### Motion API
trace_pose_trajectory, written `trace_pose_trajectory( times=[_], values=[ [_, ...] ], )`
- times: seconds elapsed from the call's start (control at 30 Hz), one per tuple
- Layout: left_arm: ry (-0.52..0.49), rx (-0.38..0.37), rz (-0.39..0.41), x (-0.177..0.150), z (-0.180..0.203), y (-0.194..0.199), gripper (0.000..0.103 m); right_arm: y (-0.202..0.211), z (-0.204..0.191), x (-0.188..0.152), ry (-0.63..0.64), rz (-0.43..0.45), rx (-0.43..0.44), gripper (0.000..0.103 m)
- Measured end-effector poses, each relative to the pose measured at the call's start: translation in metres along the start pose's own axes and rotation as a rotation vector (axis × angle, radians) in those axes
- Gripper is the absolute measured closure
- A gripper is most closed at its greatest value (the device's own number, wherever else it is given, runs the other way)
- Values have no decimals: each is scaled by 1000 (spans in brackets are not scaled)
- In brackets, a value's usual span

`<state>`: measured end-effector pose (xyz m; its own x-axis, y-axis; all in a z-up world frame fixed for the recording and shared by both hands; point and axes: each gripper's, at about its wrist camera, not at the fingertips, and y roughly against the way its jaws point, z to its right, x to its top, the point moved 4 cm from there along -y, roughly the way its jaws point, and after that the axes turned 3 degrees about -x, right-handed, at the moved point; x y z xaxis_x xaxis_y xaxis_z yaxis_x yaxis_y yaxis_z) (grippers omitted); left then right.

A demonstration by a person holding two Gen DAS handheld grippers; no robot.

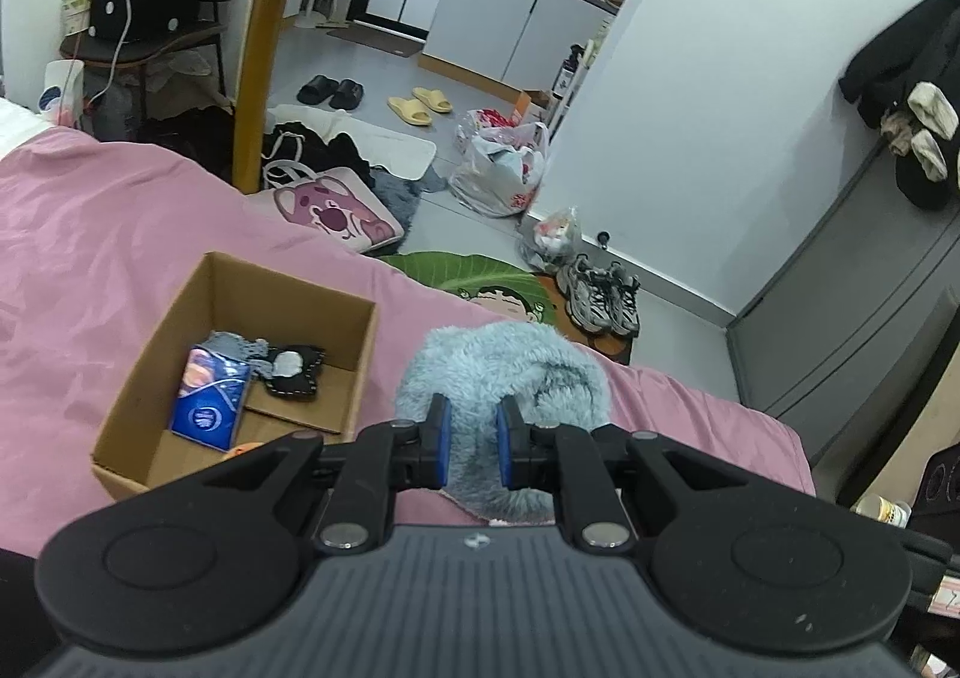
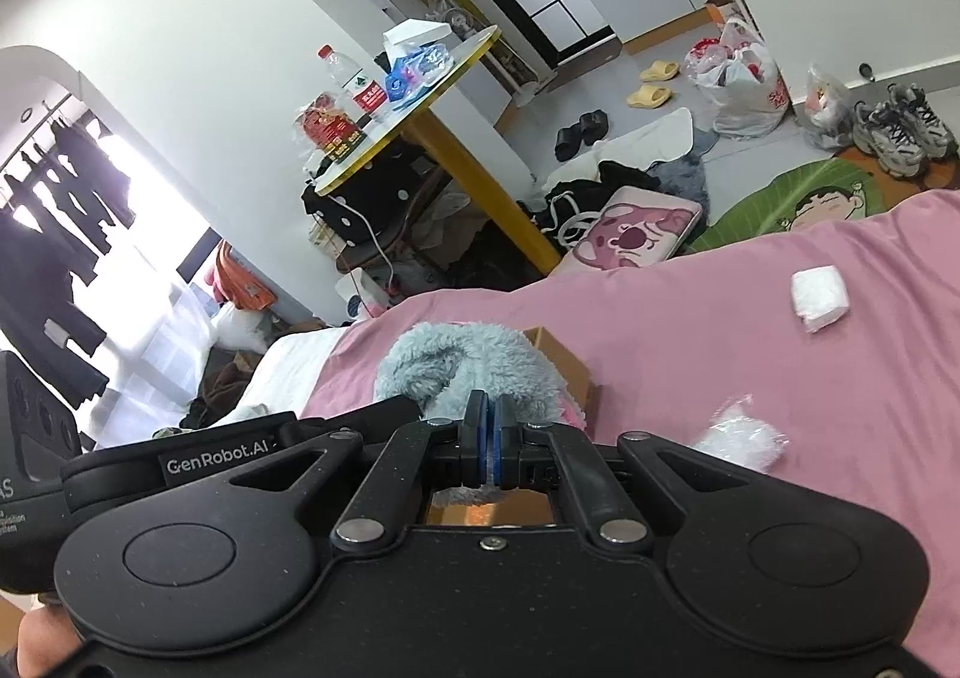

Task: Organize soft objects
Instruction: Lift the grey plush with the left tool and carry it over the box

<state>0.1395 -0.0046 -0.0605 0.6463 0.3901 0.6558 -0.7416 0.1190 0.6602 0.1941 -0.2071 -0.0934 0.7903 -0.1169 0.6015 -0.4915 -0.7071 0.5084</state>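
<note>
A fluffy light-blue soft item (image 1: pixel 516 360) hangs over the pink bedspread (image 1: pixel 90 234), just right of an open cardboard box (image 1: pixel 150 378). My left gripper (image 1: pixel 474 408) has its blue pads pressed into the item's near fold. In the right wrist view the same fluffy item (image 2: pixel 474 354) covers part of the box (image 2: pixel 567 363), and my right gripper (image 2: pixel 487 402) is shut on a thin edge of it. The box holds a blue tissue pack (image 1: pixel 210 396), a grey knitted piece (image 1: pixel 240 345) and a black-and-white soft piece (image 1: pixel 294 378).
A white folded cloth (image 2: pixel 819 299) and a crinkled clear plastic wad (image 2: pixel 741 438) lie on the bedspread to the right. Beyond the bed edge stand a round yellow-legged table (image 1: pixel 258 78), bags, slippers and sneakers (image 1: pixel 600 294) on the floor.
</note>
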Motion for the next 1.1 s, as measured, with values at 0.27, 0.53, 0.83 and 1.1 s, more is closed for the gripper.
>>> trace_pose_trajectory(
  times=[0.27, 0.53, 0.83, 1.1],
  values=[
    [38, 19, 8, 8, -32, 7, 89, -24, -22, -7, 12, -27, 19, 101],
    [79, 32, 10, 14, -62, 7, 90, -46, -35, -12, 16, -57, 30, 101],
    [121, 53, -8, 17, -91, -5, 90, -74, -43, -17, 26, -93, 18, 101],
    [155, 85, -52, 18, -111, -29, 91, -89, -34, -17, 7, -113, 3, 95]
  ],
)
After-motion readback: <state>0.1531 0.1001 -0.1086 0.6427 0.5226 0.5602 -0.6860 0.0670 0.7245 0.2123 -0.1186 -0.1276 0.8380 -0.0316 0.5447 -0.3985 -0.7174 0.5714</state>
